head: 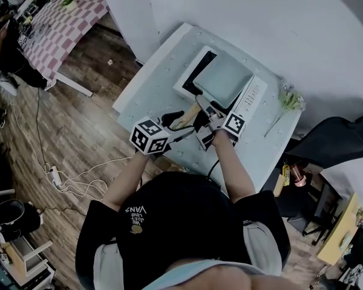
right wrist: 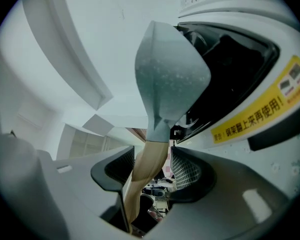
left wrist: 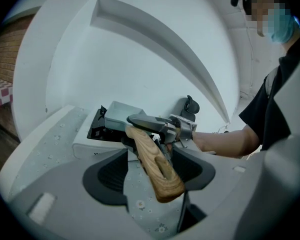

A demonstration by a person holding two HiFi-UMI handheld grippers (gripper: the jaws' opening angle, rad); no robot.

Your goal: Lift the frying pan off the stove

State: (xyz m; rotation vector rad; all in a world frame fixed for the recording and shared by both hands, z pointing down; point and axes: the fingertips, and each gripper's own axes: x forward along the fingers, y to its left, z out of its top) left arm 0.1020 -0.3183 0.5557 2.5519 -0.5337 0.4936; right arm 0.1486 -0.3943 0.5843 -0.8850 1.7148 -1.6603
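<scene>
A grey square frying pan (head: 222, 77) sits on a white stove (head: 253, 96) on the white table; its wooden handle (head: 186, 118) points toward me. Both grippers meet at that handle. My left gripper (head: 183, 125) reaches in from the left. In the left gripper view the handle's end (left wrist: 157, 169) lies between its wide jaws (left wrist: 151, 159) without touching either pad. My right gripper (head: 204, 122), rolled on its side, straddles the handle (right wrist: 147, 169) near the pan (right wrist: 170, 79). Its jaws (right wrist: 152, 166) stand wide and a slit shows beside the wood. The left gripper view shows it (left wrist: 157, 129) at the handle's neck.
The stove's control strip (right wrist: 250, 119) runs close by the right gripper. A sprig of artificial flowers (head: 287, 101) lies on the table (head: 160, 71) right of the stove, with a white wall behind. On the wooden floor to the left are cables (head: 66, 180) and a checkered table (head: 66, 23).
</scene>
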